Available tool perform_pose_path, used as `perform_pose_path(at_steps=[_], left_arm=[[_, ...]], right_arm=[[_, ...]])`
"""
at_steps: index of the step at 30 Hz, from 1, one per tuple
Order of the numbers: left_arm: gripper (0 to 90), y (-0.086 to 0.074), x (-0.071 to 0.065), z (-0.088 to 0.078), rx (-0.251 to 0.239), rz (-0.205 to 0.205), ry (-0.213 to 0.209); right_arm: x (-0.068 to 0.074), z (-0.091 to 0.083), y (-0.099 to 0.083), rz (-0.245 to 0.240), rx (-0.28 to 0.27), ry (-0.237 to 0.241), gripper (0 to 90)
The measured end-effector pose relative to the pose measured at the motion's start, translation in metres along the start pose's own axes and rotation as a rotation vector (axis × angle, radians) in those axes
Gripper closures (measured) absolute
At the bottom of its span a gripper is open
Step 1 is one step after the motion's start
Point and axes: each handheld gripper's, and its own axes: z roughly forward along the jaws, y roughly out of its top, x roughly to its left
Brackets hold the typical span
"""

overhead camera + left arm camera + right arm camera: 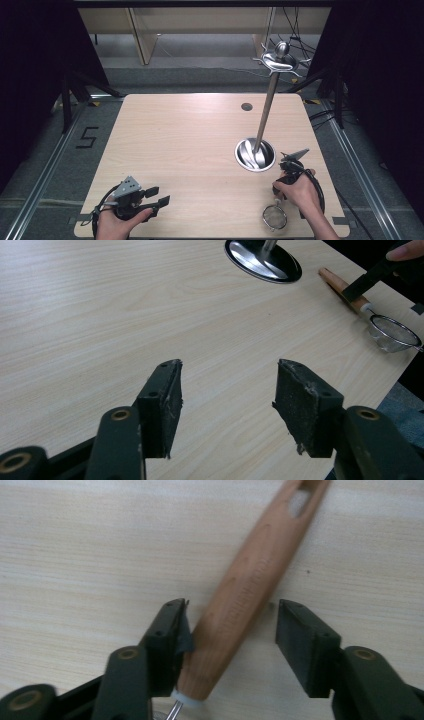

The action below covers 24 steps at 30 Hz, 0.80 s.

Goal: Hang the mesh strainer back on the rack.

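Observation:
A small mesh strainer (274,218) with a wooden handle (250,590) lies flat near the table's front right edge. My right gripper (230,615) is open and straddles the handle's lower end. Its left jaw touches the wood and its right jaw stands apart. In the high view the right gripper (283,181) points down over the handle, just in front of the stand's base. My left gripper (156,196) rests open near the front left with nothing between its fingers. The left gripper view shows the strainer's mesh bowl (395,333) and handle (342,286) at the far right.
A metal hanging stand rises from a round shiny base (255,154) at the table's right, its pole leaning up to a ring of hooks (280,60). A small dark grommet (246,106) sits near the back edge. The wooden table (190,145) lies between the grippers.

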Motion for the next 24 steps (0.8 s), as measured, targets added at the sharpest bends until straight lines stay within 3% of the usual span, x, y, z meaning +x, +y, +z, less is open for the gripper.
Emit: perform_pose_path(at_steps=[4, 5, 9, 10, 11, 16, 22, 24], left_arm=[[43.5, 0.0, -0.001, -0.001, 0.005, -0.02, 0.006], [43.5, 0.0, 0.0, -0.001, 0.007, -0.002, 0.001], [43.5, 0.0, -0.001, 0.0, 0.005, -0.02, -0.001], [43.5, 0.0, -0.001, -0.001, 0.003, -0.013, -0.002], [43.5, 0.0, -0.001, -0.001, 0.005, -0.019, 0.0], [43.4, 0.0, -0.001, -0.001, 0.006, -0.022, -0.001], [43.4, -0.001, 0.0, -0.001, 0.011, -0.021, 0.001], [43.4, 0.0, 0.0, -0.001, 0.01, -0.023, 0.001]], right_arm=[[-0.002, 0.002, 0.001, -0.01, 0.023, -0.016, 51.4], [0.001, 0.003, 0.001, 0.027, 0.027, -0.034, 51.6], [-0.002, 0.003, 0.001, -0.008, 0.022, -0.033, 52.6], [-0.003, 0.004, 0.001, -0.029, 0.021, -0.068, 55.8], [-0.002, 0.003, 0.0, -0.026, 0.029, -0.034, 58.1], [-0.002, 0.002, -0.001, -0.028, 0.032, -0.028, 63.0], [-0.004, 0.0, -0.006, -0.03, 0.021, -0.012, 58.1], [-0.005, -0.002, -0.009, -0.033, 0.049, -0.004, 58.3]])
